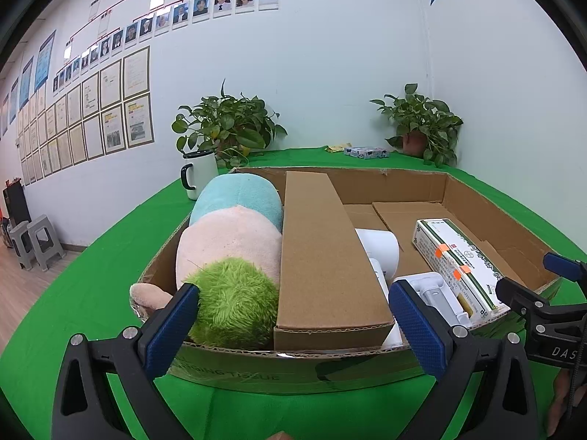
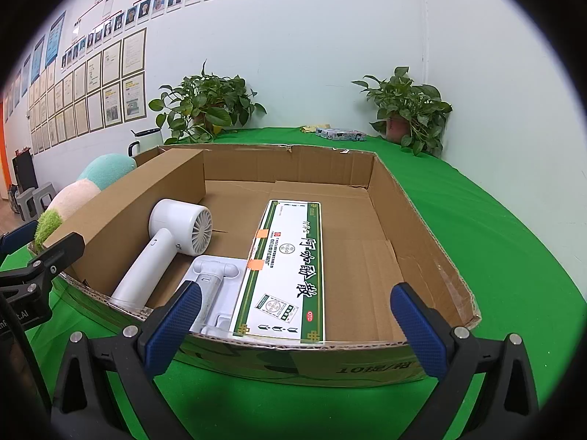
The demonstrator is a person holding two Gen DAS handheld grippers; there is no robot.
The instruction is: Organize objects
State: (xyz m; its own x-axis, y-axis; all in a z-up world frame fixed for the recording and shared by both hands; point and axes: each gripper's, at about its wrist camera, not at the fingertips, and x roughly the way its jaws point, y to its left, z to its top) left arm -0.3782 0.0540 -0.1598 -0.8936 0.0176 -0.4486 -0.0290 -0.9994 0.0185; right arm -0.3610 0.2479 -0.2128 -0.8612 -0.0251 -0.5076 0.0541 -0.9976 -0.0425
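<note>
A shallow cardboard box sits on the green table, split by a cardboard divider. A plush toy in teal, pink and green fills the left compartment. The right compartment holds a white hair dryer, a white handheld device on a tray and a long green-and-white medicine box. My left gripper is open and empty at the box's near edge. My right gripper is open and empty, also at the near edge.
A white mug stands left of the box. Two potted plants stand against the back wall, with a small patterned box between them. Grey stools stand on the floor at left.
</note>
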